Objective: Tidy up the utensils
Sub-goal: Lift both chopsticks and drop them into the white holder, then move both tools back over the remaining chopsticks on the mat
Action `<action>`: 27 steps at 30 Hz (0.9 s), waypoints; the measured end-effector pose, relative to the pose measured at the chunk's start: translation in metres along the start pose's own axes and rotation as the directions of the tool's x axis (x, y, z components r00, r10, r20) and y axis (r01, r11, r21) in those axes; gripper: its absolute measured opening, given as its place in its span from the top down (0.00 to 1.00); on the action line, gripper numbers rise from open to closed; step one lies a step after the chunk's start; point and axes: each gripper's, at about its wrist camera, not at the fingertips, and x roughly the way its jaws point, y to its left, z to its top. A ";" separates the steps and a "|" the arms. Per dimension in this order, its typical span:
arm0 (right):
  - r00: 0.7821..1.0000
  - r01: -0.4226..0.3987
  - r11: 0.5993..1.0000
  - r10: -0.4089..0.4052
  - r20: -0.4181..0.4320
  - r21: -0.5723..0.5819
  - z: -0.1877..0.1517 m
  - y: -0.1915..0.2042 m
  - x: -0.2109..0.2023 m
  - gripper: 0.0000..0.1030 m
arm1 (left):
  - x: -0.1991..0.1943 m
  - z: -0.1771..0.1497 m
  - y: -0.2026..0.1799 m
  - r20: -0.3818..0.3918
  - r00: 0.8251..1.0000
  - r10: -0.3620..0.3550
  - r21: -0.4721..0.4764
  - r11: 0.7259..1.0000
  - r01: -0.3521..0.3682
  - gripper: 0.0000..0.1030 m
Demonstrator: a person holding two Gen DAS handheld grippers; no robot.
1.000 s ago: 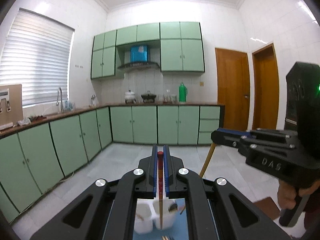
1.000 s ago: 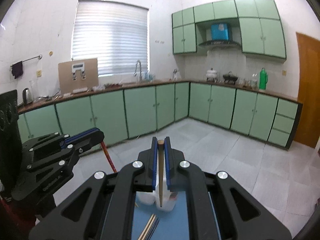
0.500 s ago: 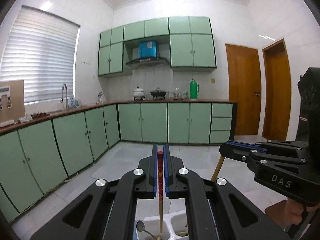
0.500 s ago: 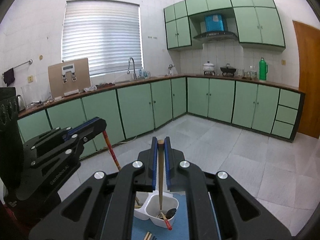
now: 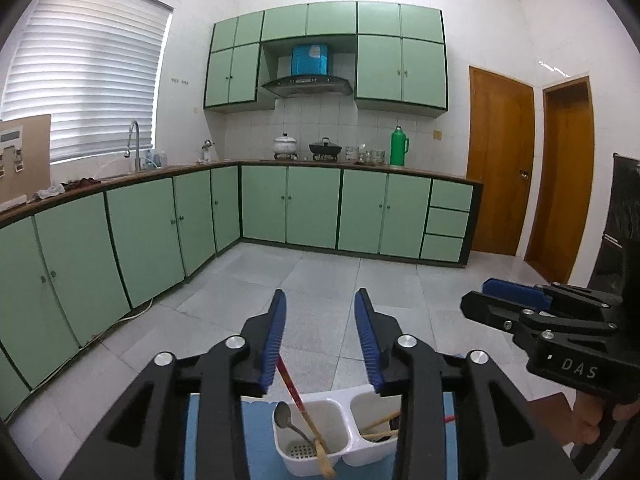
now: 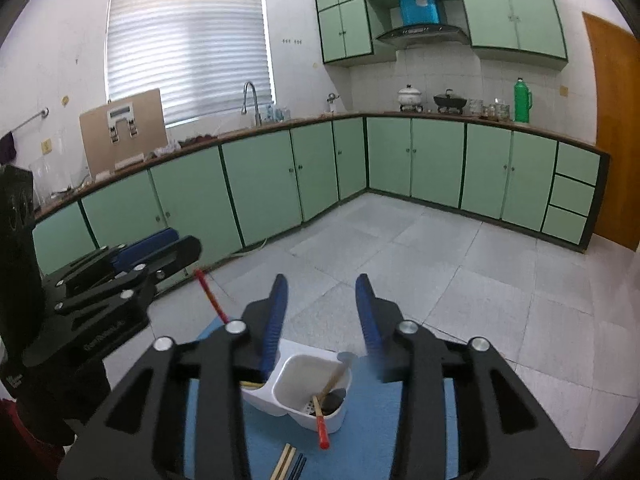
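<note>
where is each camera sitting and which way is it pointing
Left wrist: rides the left gripper, looks forward over the white two-compartment plastic utensil caddy toward the green cabinets; its open blue-padded fingers and the right gripper show.
Right wrist: rides the right gripper, faces the window corner; its open fingers and the left gripper show.
Both share the caddy on the blue mat.

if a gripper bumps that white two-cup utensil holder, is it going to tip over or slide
Probably slides or tips easily: the white utensil holder looks like thin, light plastic. The tall red chopstick leans well above its rim, likely adding leverage. The blue mat under it may add some grip.
</note>
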 end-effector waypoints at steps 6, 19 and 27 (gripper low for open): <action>0.994 0.072 0.997 -0.071 0.086 0.000 -0.012 -0.001 -0.052 0.21 | -0.060 -0.008 -0.007 0.051 0.998 0.030 0.002 1.000 -0.030 0.36; 0.990 0.134 0.989 -0.136 0.026 0.063 -0.137 -0.003 -0.127 0.05 | -0.142 -0.143 -0.012 -0.099 0.994 0.053 -0.071 0.996 -0.060 0.20; 0.979 0.161 0.984 -0.150 -0.135 0.079 -0.221 0.014 -0.115 0.06 | -0.140 -0.214 -0.020 -0.233 0.968 0.088 -0.053 0.993 -0.103 0.20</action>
